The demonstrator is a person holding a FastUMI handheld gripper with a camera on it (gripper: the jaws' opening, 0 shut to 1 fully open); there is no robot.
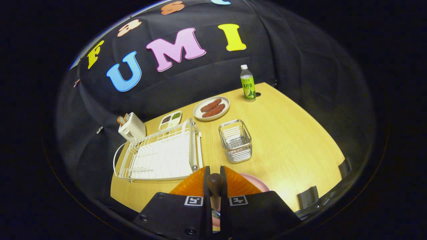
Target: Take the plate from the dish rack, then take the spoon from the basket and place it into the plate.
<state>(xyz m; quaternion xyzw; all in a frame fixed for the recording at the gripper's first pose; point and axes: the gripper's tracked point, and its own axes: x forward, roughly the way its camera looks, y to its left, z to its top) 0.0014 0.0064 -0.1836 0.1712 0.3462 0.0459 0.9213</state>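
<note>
Pinching spoon (215, 182), apparently: claw (215, 180).

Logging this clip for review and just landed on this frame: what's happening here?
A person's handheld tongs are shut on a spoon, its dark wooden handle gripped between the two fingers. A pink plate lies on the table right under the fingers. The dish rack holds no plate and the wire basket looks empty, so the spoon seems about to go into the plate.
</note>
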